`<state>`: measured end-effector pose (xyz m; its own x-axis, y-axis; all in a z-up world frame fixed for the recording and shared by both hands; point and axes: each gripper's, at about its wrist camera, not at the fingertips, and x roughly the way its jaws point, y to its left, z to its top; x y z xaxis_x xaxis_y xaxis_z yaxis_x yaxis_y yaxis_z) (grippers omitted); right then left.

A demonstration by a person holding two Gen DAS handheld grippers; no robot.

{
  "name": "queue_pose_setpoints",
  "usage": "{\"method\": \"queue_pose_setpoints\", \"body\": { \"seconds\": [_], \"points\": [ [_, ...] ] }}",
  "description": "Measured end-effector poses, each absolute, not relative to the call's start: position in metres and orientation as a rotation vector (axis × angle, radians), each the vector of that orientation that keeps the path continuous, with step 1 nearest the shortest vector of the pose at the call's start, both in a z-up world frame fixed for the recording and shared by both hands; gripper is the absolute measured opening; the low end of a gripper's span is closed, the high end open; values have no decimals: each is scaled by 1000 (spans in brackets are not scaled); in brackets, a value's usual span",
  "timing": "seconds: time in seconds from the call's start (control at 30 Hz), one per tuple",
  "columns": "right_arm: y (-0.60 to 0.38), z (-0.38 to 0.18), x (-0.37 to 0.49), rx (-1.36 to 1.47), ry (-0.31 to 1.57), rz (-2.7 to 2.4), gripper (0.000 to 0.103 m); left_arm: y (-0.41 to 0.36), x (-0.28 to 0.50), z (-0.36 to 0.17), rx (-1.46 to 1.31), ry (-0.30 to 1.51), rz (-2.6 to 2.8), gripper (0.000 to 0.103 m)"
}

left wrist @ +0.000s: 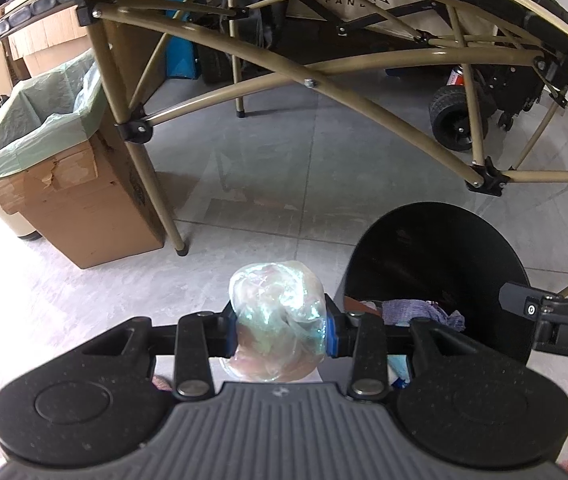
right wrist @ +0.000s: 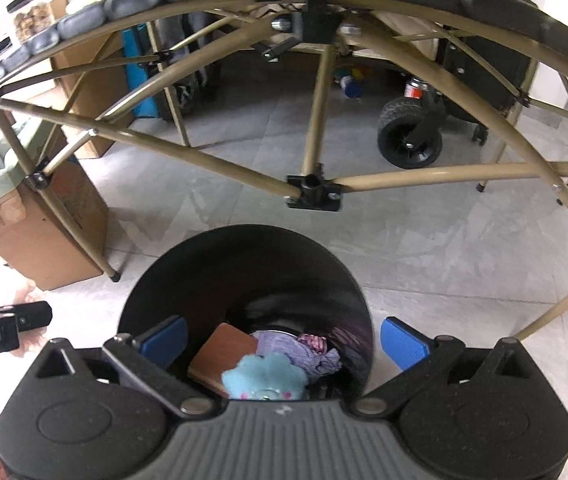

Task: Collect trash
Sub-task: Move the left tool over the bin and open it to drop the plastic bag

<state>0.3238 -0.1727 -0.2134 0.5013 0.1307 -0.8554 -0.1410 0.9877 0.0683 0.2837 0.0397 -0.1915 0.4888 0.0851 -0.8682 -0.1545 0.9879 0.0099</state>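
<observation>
1. Grey floor tiles (left wrist: 284,168) run under everything, so take the black bin (left wrist: 444,264) as the landmark; it stands open-mouthed on the tiles in front of a folding table frame (left wrist: 324,76).
2. Nearest, just left of the bin's rim, the left gripper (left wrist: 280,330) is clamped on a crumpled clear plastic wad (left wrist: 276,320), blue pads pressing both its sides. The wad is held clear of the floor and outside the bin, probably so it can be carried across and dropped in.
3. Directly above the bin's mouth, the right gripper (right wrist: 282,338) hovers with its jaws spread wide and nothing between them (it looks free, whatever it is about to do).
4. Inside the bin lie a brown flat block (right wrist: 222,354), a purple cloth (right wrist: 296,350) and a light-blue plush piece (right wrist: 264,378), piled against the near wall.
5. Farther left of the bin, beside the table leg, stands a cardboard box (left wrist: 80,200) lined with a green bag (left wrist: 40,120), seemingly a second place for rubbish.
6. Farthest beyond the bin, behind the frame, a wheeled cart (left wrist: 460,120) is parked.
</observation>
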Motion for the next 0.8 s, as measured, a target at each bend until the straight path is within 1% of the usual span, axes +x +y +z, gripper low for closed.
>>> {"method": "queue_pose_setpoints", "body": {
  "seconds": [0.43, 0.8],
  "points": [
    [-217, -208, 321, 52, 1077, 72, 103, -17, 293, -191, -38, 1055, 55, 38],
    [-261, -195, 315, 93, 1069, -41, 103, -62, 305, -206, -27, 1118, 3, 38]
  ]
}}
